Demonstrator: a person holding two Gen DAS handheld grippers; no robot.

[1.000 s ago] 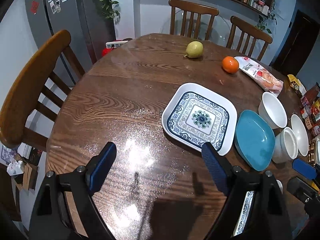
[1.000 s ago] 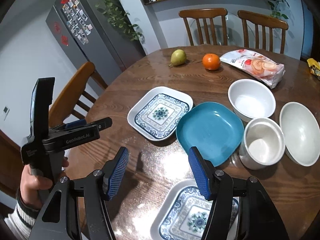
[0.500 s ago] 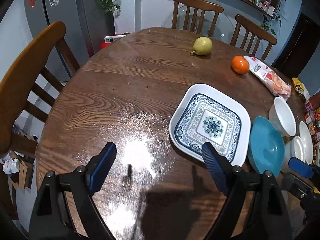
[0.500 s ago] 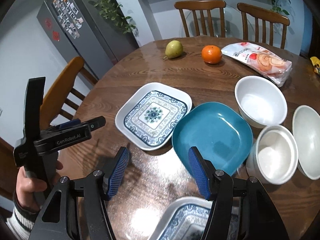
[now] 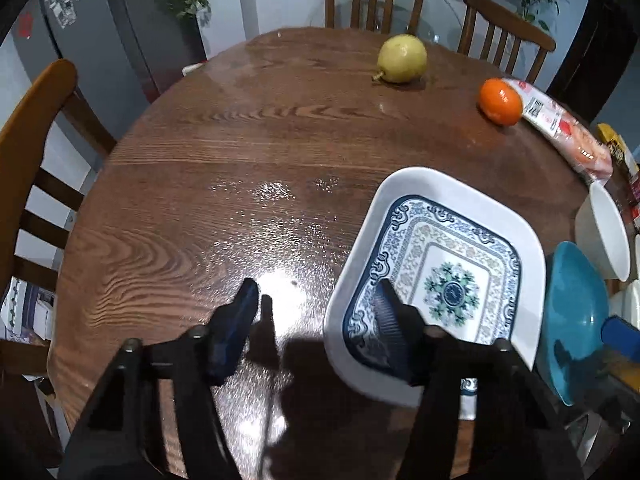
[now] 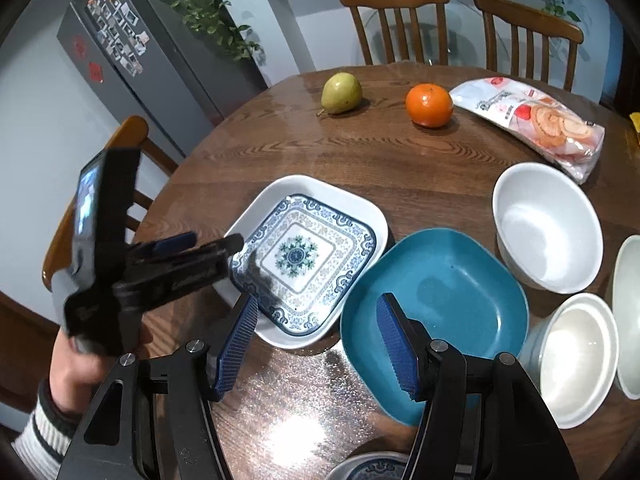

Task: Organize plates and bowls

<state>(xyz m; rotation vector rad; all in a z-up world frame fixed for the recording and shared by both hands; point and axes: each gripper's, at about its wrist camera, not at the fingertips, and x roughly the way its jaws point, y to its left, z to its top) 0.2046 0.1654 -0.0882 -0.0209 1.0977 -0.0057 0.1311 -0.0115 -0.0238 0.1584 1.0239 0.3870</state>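
A square white plate with a blue pattern (image 5: 448, 276) lies on the round wooden table (image 5: 248, 152); it also shows in the right wrist view (image 6: 308, 256). My left gripper (image 5: 316, 308) is open, its right finger over the plate's near left rim, its left finger over bare wood. It shows in the right wrist view (image 6: 200, 246) at the plate's left edge. My right gripper (image 6: 316, 324) is open above the gap between the patterned plate and a teal plate (image 6: 436, 308). A second patterned plate (image 6: 372, 468) lies at the near edge.
White bowls (image 6: 548, 228) (image 6: 572, 356) (image 6: 628, 312) stand right of the teal plate. A pear (image 6: 342, 92), an orange (image 6: 429, 105) and a snack bag (image 6: 536, 120) lie at the far side. Wooden chairs (image 6: 400, 24) surround the table.
Both grippers have moved forward and lower toward the dishes. The left gripper's right finger now reaches over the patterned plate's near rim. Both stay open.
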